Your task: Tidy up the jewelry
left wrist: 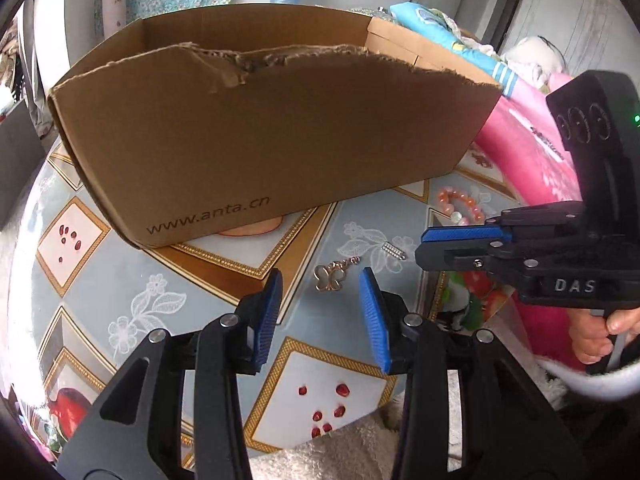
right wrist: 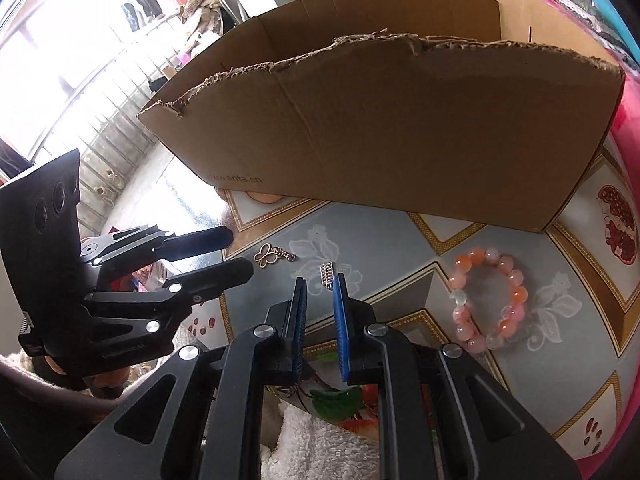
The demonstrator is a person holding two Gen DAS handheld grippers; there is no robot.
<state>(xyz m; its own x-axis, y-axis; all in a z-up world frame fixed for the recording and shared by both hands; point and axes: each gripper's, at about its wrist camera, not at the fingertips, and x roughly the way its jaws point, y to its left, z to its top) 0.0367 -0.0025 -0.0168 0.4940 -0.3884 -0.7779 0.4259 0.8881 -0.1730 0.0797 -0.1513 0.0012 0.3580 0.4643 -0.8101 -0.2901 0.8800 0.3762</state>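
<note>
A gold butterfly pendant (left wrist: 333, 276) lies on the patterned tablecloth just ahead of my open left gripper (left wrist: 322, 284); it also shows in the right wrist view (right wrist: 270, 255). A small silver rhinestone bar (left wrist: 394, 251) lies to its right, just beyond my open, empty right gripper (right wrist: 320, 286), where the bar (right wrist: 327, 274) sits near the fingertips. A pink and orange bead bracelet (right wrist: 490, 300) lies further right, also in the left wrist view (left wrist: 460, 208). An open cardboard box (left wrist: 272, 128) stands behind them.
The box (right wrist: 400, 128) has a torn front rim and fills the far side of the table. Pink bedding (left wrist: 532, 152) lies at the right. A white towel (left wrist: 340, 448) hangs at the near table edge. The right gripper (left wrist: 460, 246) shows from the side.
</note>
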